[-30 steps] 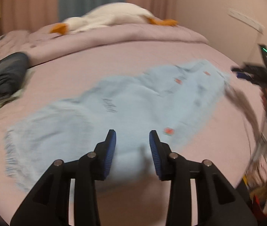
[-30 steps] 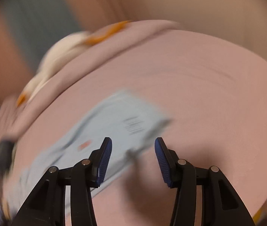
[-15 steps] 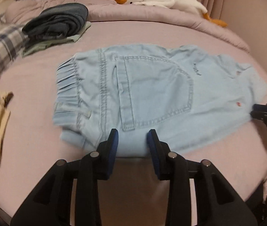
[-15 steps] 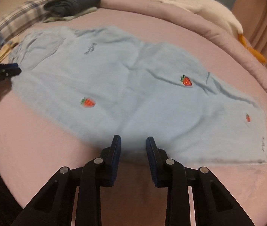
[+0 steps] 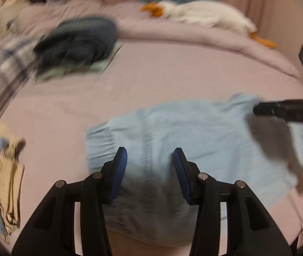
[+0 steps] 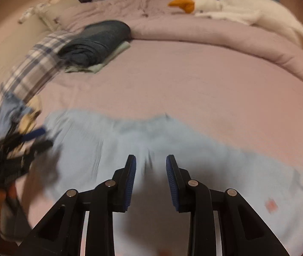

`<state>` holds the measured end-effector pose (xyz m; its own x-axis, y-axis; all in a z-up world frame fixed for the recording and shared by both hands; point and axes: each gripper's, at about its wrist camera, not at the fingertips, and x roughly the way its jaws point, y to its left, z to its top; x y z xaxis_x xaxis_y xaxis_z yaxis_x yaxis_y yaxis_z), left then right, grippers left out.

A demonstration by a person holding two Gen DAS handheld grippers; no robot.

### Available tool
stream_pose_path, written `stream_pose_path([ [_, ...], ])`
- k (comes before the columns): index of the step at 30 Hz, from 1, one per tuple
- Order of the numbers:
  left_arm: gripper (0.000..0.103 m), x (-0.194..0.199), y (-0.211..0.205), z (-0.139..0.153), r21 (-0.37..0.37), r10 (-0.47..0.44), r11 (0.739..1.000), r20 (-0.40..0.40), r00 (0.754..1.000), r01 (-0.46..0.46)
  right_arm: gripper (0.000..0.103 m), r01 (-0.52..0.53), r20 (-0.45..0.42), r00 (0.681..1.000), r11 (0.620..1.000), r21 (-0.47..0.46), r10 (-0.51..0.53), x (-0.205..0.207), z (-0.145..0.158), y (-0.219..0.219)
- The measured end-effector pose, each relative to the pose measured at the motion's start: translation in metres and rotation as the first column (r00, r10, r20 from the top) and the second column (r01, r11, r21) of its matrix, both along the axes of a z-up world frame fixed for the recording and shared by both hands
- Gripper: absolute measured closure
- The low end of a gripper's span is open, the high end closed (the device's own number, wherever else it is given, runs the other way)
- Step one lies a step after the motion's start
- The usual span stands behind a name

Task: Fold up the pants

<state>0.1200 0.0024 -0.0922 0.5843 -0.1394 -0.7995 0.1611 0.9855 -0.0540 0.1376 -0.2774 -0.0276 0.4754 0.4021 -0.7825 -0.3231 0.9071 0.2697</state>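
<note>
Light blue denim pants (image 5: 194,136) lie flat on the pink bed, waistband to the left in the left wrist view. My left gripper (image 5: 150,166) is open and empty, low over the waistband end. In the right wrist view the pants (image 6: 194,149) spread across the lower frame, with red strawberry patches at the lower right. My right gripper (image 6: 150,170) is open and empty, just above the cloth. The right gripper also shows at the right edge of the left wrist view (image 5: 283,109), over the pants. Both views are blurred.
A folded stack with dark jeans on top (image 6: 100,40) lies at the back left beside a plaid cloth (image 6: 34,68). A white plush goose (image 6: 236,8) lies along the pink duvet at the back. Loose clothes (image 5: 4,170) lie at the left edge.
Both grippers have opened wider and moved in over the pants. Both views swung quickly; the pants now sit lower and closer in each frame.
</note>
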Motion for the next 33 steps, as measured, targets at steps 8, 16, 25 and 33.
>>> stream_pose_path([
  [8,0.058,-0.009,0.006,-0.003,0.026,-0.006,1.0,0.0,1.0,0.006,0.072,0.155,-0.071,0.986,0.988,0.007,-0.154,0.037,-0.019,0.009],
  [16,0.043,-0.047,-0.009,-0.01,0.111,-0.083,0.991,0.015,0.996,0.08,0.071,0.085,0.002,0.996,0.996,-0.001,-0.085,-0.098,-0.01,-0.03],
  [25,0.041,-0.07,-0.003,0.007,0.071,-0.092,0.993,0.0,0.996,0.091,0.062,0.403,-0.097,0.914,0.852,0.333,-0.394,-0.2,-0.022,-0.202],
  [33,0.037,-0.053,-0.062,0.034,-0.17,-0.197,0.966,0.008,0.98,0.195,0.051,0.816,-0.194,0.534,0.443,0.371,-0.823,-0.225,-0.056,-0.376],
])
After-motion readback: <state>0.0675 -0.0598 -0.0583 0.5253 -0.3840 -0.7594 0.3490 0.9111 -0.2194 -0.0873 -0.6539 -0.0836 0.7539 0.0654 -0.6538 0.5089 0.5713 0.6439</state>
